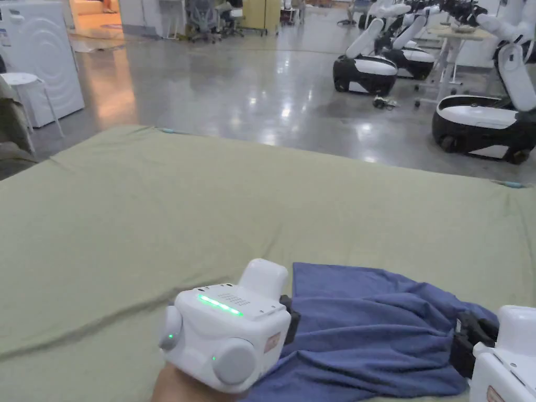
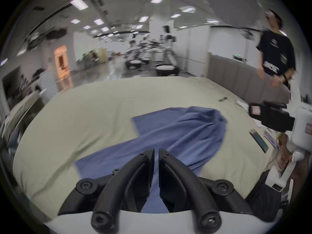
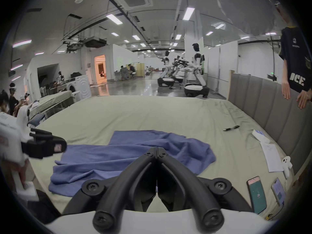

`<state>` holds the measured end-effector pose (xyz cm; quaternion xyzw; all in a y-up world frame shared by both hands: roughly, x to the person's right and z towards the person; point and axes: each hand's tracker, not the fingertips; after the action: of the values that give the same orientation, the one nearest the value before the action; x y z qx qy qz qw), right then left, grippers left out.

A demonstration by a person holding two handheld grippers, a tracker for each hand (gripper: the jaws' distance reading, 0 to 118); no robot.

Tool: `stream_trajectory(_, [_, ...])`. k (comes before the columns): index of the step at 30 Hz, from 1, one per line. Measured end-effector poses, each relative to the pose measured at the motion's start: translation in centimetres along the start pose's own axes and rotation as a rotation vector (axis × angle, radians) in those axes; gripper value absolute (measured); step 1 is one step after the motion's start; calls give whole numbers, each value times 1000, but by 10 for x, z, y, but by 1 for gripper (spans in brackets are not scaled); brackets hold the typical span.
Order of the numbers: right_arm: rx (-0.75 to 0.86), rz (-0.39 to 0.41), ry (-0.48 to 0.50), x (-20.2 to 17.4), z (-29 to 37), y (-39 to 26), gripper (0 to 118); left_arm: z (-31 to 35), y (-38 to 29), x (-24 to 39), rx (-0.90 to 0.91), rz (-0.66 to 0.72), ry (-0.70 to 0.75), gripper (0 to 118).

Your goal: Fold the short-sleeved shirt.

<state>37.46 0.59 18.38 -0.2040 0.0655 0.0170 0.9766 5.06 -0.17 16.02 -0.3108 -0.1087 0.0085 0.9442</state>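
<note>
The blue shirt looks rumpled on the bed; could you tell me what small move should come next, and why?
Probably draw the two grippers apart to pull the blue shirt flat: it lies bunched in folds on the green sheet, with the left gripper and right gripper at its near edge.

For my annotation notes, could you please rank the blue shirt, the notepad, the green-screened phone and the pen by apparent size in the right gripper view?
1. blue shirt
2. notepad
3. green-screened phone, though it lies nearer the camera, so this is unsure
4. pen
</note>
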Motion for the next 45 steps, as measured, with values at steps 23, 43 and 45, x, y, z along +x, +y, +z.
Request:
stream_trajectory(23, [-88, 68, -21, -17, -46, 15, 1, -118, -25, -140, -361, 41, 223, 25])
stream_trajectory(43, [-569, 501, 161, 24, -370, 52, 117, -25, 7, -116, -67, 67, 106, 7])
stream_trajectory(45, [-577, 464, 164, 27, -391, 47, 117, -30, 7, -119, -72, 66, 103, 7])
